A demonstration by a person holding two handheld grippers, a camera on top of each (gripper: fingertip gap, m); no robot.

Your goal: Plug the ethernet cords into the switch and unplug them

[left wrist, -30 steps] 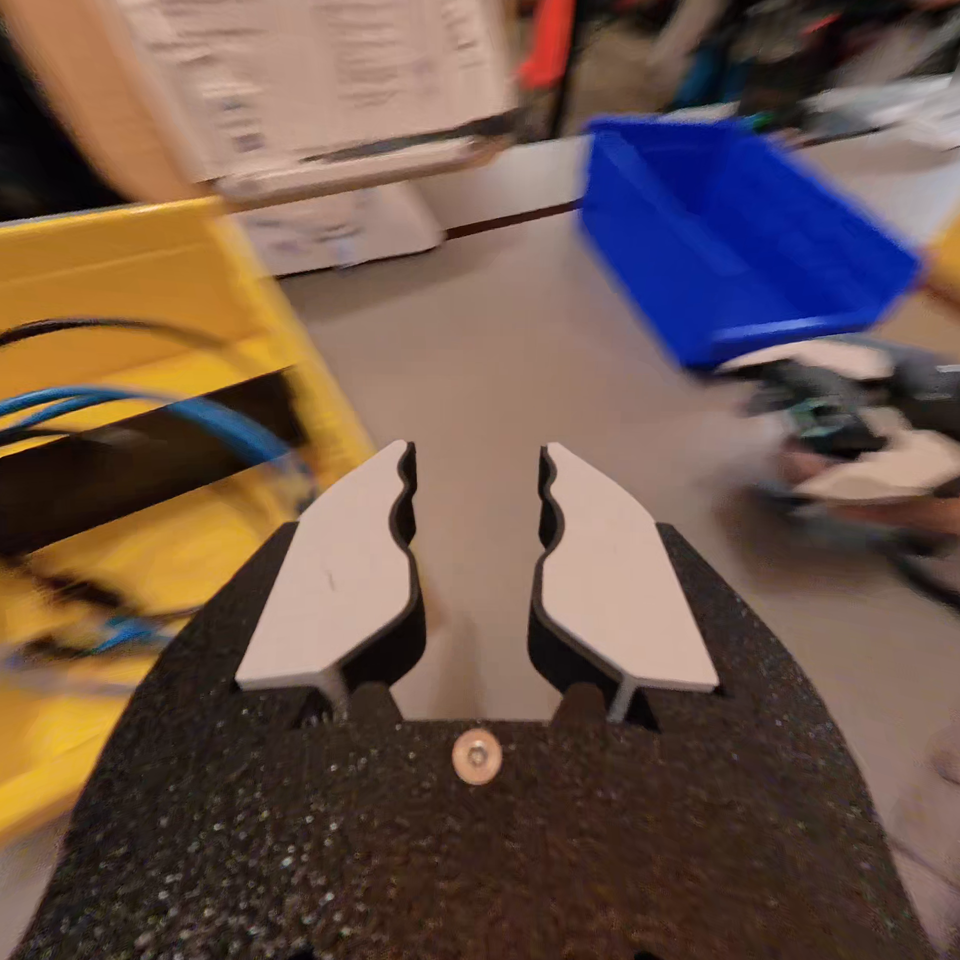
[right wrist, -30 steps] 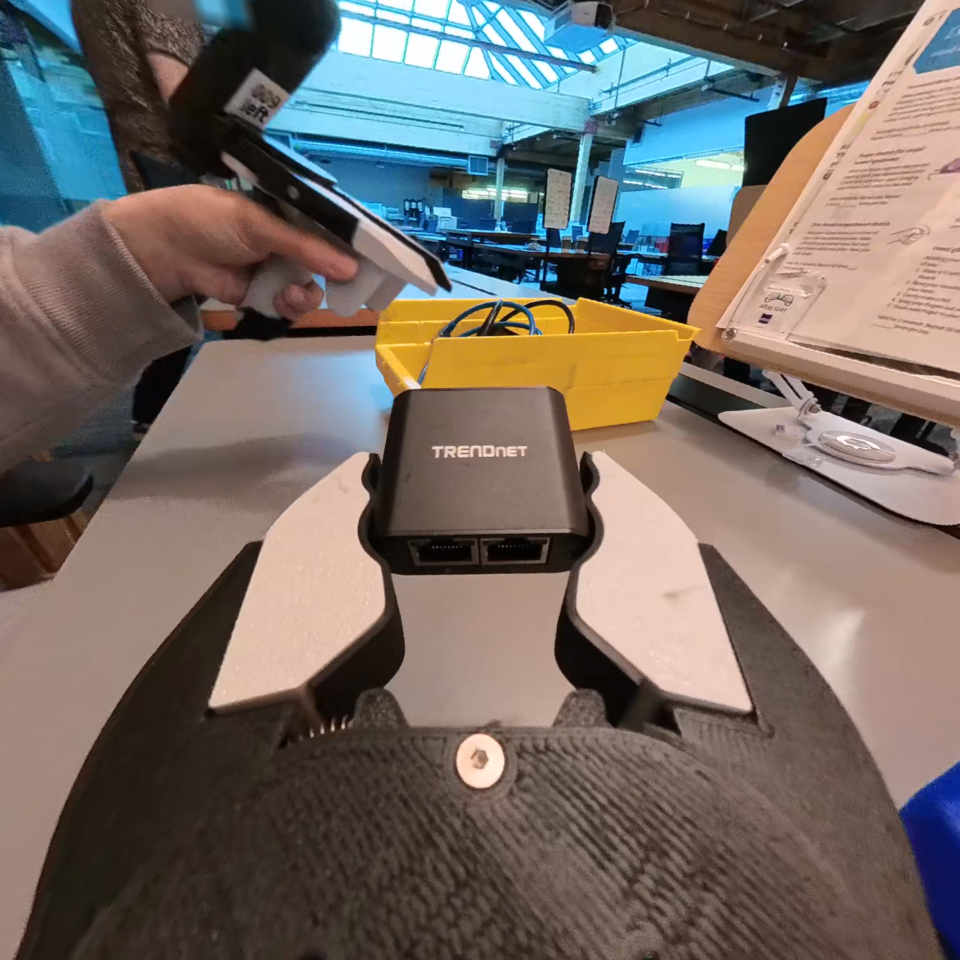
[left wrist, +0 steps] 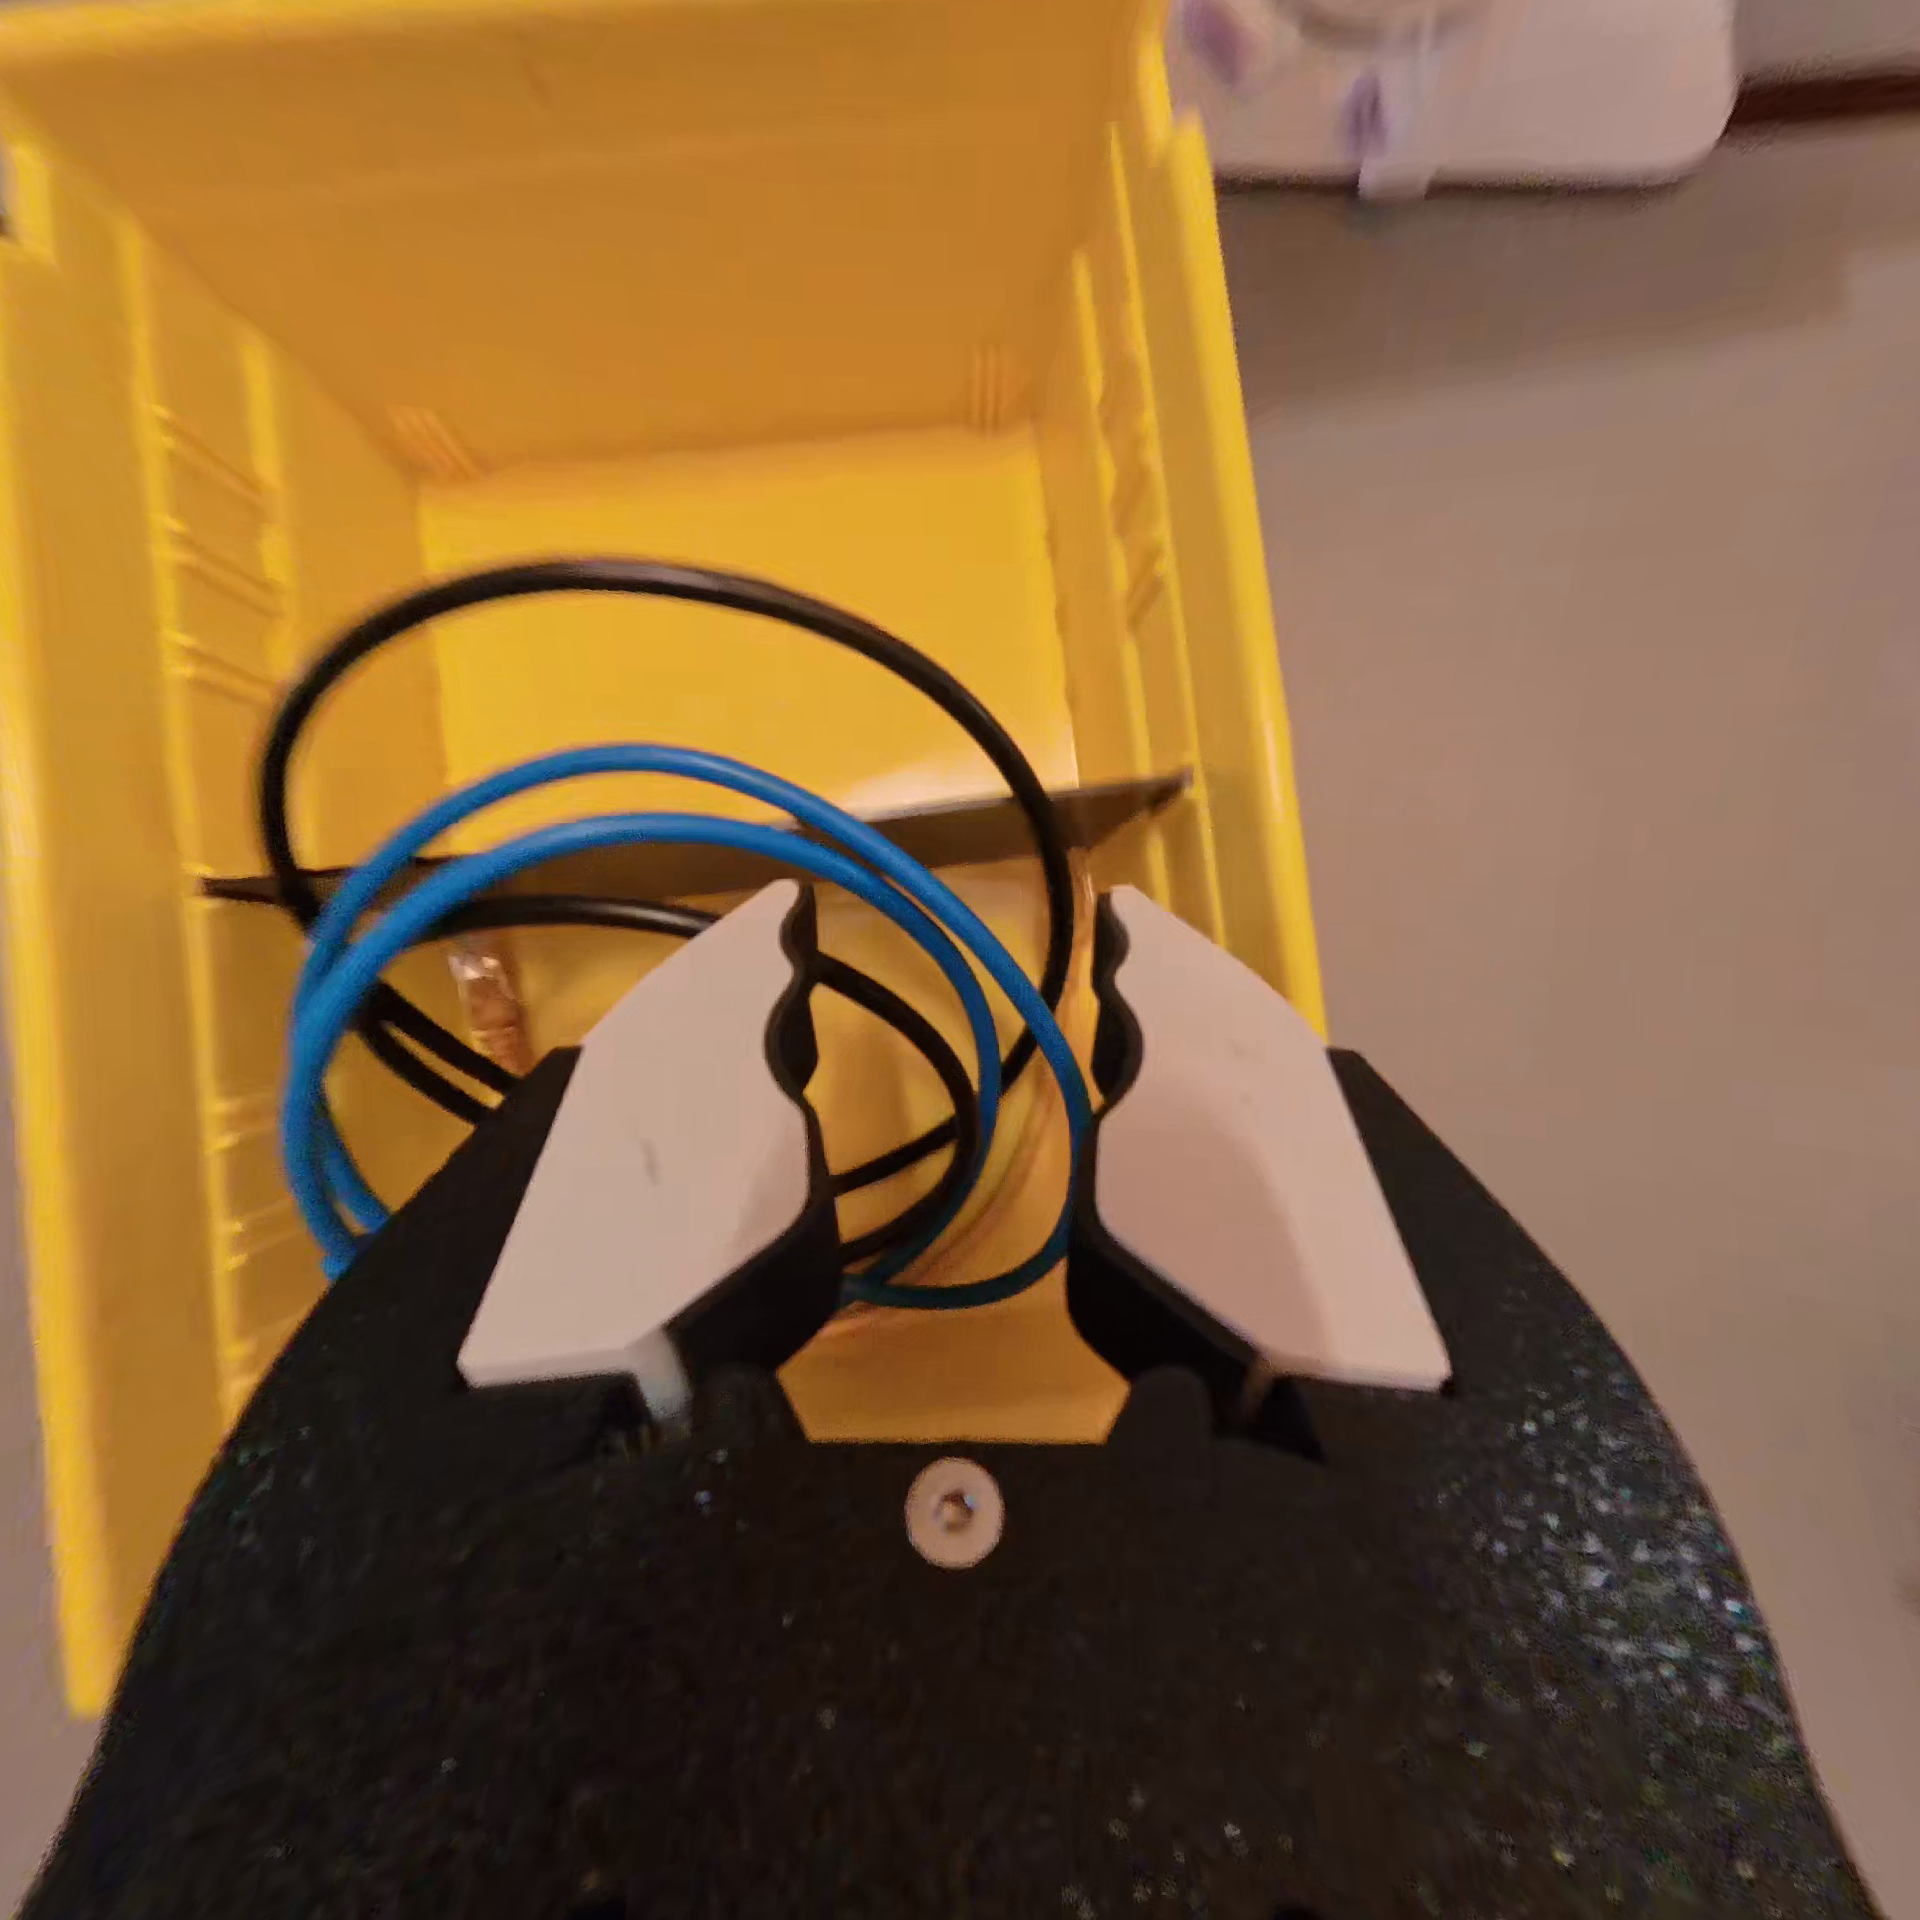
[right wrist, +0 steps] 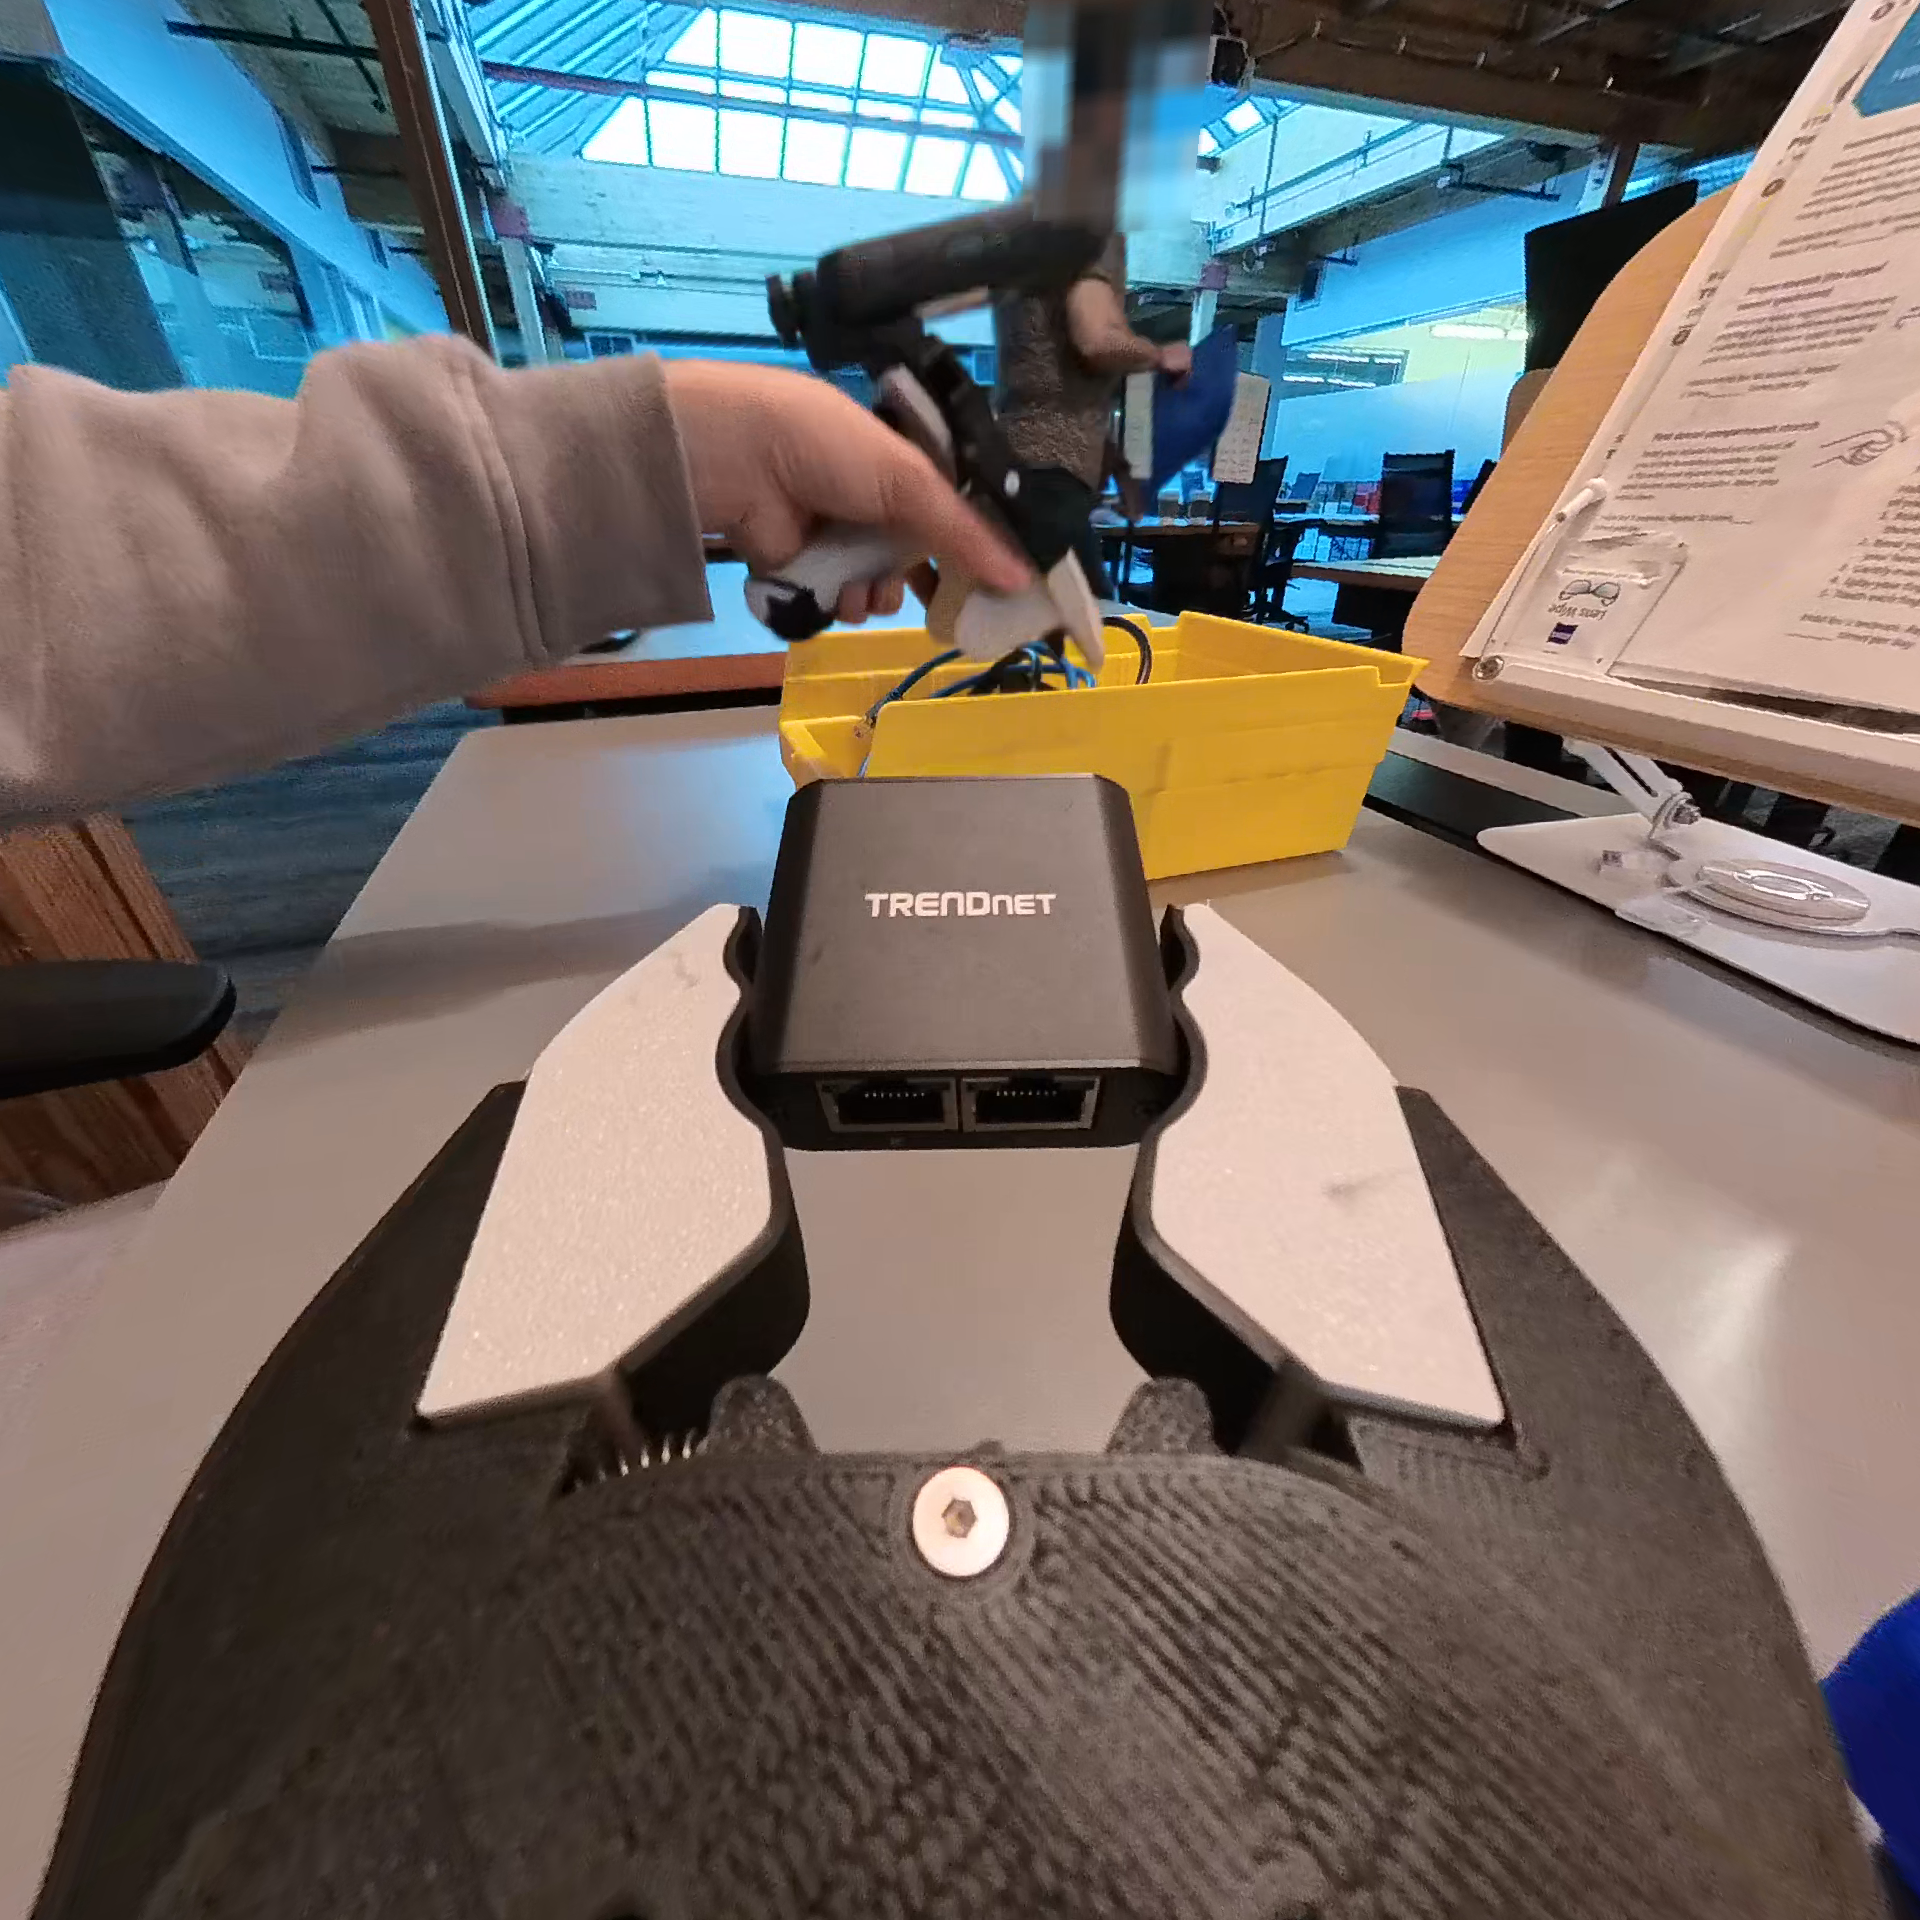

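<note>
cords (left wrist: pixel 665 831) in bin (right wrist: pixel 1247 748) — bin behind switch (right wrist: pixel 956 935) on table (right wrist: pixel 1558 1143).

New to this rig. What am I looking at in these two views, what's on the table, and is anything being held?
There is no robot arm here. A person holds a two-finger gripper in each hand, and each gripper carries a wide-angle camera looking forward along its fingers.

The left wrist view looks down into a yellow bin. The left gripper is open above coiled cords, a blue cord and a black cord, gripping neither.

The right wrist view looks across the grey table. The right gripper is shut on the black switch, whose two ports face the camera with nothing plugged in. Farther off, the person's hand holds the left gripper over the bin. A document stand is at the right.
</note>
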